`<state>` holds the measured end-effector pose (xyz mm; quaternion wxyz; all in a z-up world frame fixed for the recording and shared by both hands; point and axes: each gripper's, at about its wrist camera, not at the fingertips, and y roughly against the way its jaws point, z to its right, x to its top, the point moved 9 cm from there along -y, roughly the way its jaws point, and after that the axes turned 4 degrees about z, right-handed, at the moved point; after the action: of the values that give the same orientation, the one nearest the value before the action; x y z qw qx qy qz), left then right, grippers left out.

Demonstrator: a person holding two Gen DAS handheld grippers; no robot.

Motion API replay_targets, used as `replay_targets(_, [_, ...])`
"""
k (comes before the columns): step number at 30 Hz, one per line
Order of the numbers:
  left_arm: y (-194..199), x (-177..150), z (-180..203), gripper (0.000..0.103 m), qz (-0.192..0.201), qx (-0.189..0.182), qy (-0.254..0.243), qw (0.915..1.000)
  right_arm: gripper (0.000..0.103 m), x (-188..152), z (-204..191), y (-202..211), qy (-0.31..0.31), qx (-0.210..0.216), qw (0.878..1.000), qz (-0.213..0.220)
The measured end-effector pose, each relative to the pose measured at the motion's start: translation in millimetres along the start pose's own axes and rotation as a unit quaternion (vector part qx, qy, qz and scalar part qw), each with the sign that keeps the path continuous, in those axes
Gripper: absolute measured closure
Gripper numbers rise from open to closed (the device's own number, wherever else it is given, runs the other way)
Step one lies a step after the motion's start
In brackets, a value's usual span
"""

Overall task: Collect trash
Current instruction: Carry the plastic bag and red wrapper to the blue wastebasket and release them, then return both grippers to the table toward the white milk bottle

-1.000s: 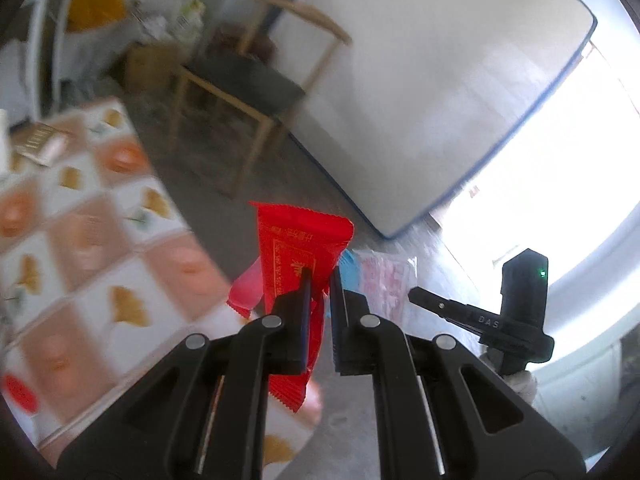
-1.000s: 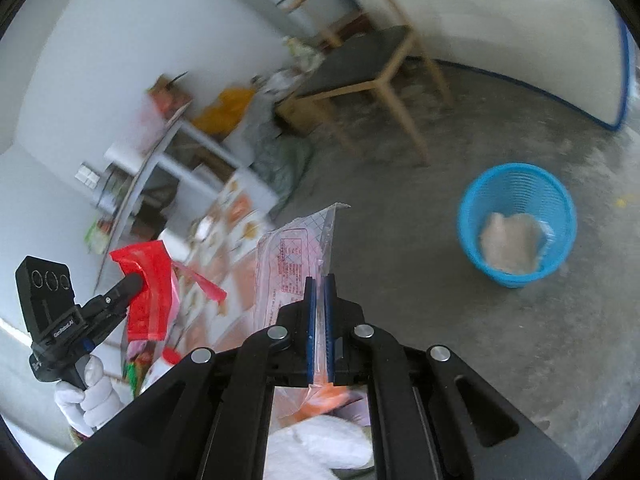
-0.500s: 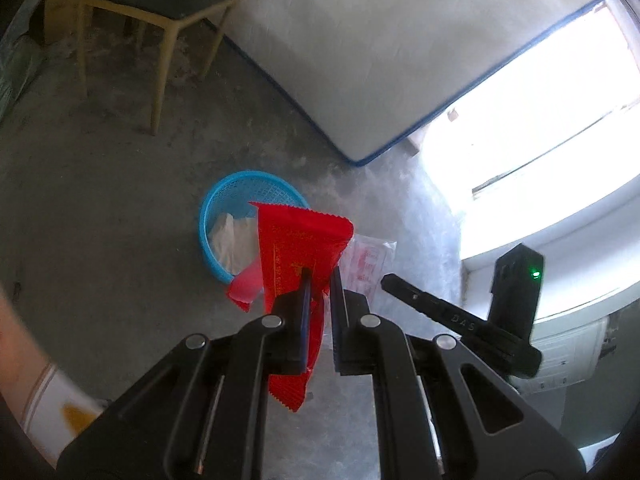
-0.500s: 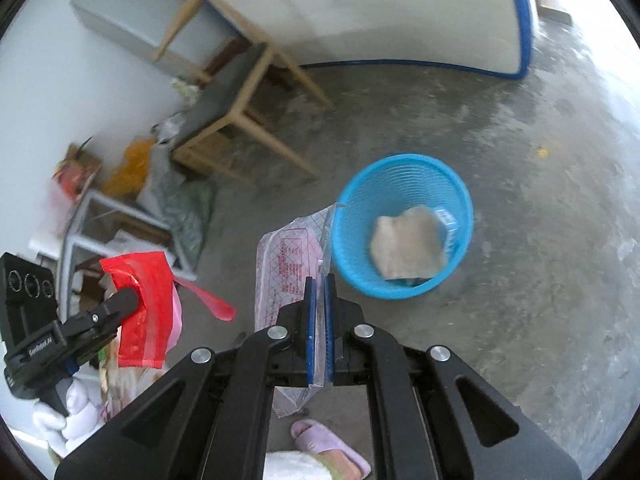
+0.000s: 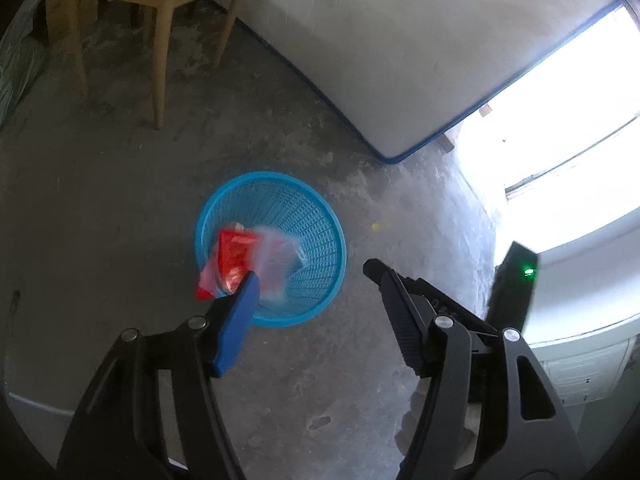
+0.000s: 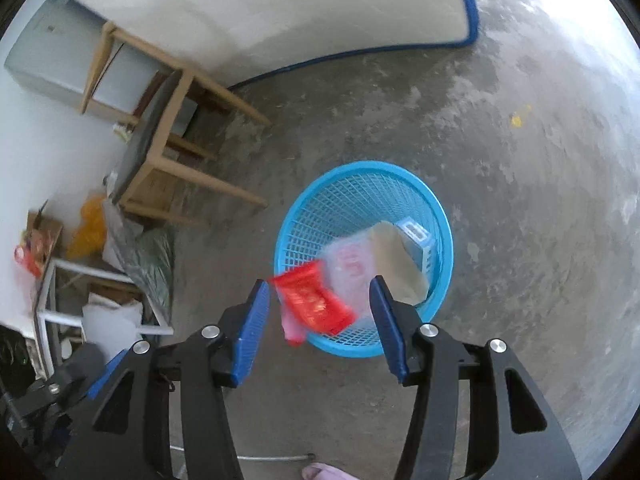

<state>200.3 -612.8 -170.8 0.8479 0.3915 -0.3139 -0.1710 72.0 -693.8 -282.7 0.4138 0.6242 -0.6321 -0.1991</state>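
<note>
A blue mesh basket (image 5: 316,216) (image 6: 360,184) stands on the concrete floor below both grippers. A red wrapper (image 5: 232,256) (image 6: 314,300) and a clear plastic wrapper (image 5: 280,260) (image 6: 348,268) are loose in the air, blurred, over the basket's near rim. My left gripper (image 5: 312,276) is open and empty above the basket. My right gripper (image 6: 320,292) is open and empty too. Paper trash and a small blue box (image 6: 416,236) lie inside the basket.
A wooden chair (image 5: 156,8) (image 6: 168,136) stands beyond the basket. A white mattress with blue edge (image 5: 400,60) (image 6: 320,8) leans on the wall. Bags and a white rack (image 6: 100,280) clutter the left. A slipper (image 6: 324,472) shows at the bottom.
Both grippers swung over the basket and opened. The red wrapper and the clear wrapper have left the fingers and are dropping toward the basket.
</note>
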Motion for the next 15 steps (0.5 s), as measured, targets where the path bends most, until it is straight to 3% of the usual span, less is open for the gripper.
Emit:
replay_targets(6, [48, 8, 1, 0.043, 0.044, -0.004, -0.024, 0.9987, 0.052, -14, 6, 16, 0.019, 0.001, 1.0, 0.013])
replay_targets(11, [123, -15, 10, 0.041, 0.093, 0.0, -0.063, 0.9937, 0.051, -28, -5, 60, 0.068, 0.011, 0.997, 0.035])
replay_targets(15, [189, -47, 2, 0.034, 0.14, 0.024, -0.077, 0.9868, 0.037, -48, -20, 103, 0.131, 0.018, 0.99, 0.055])
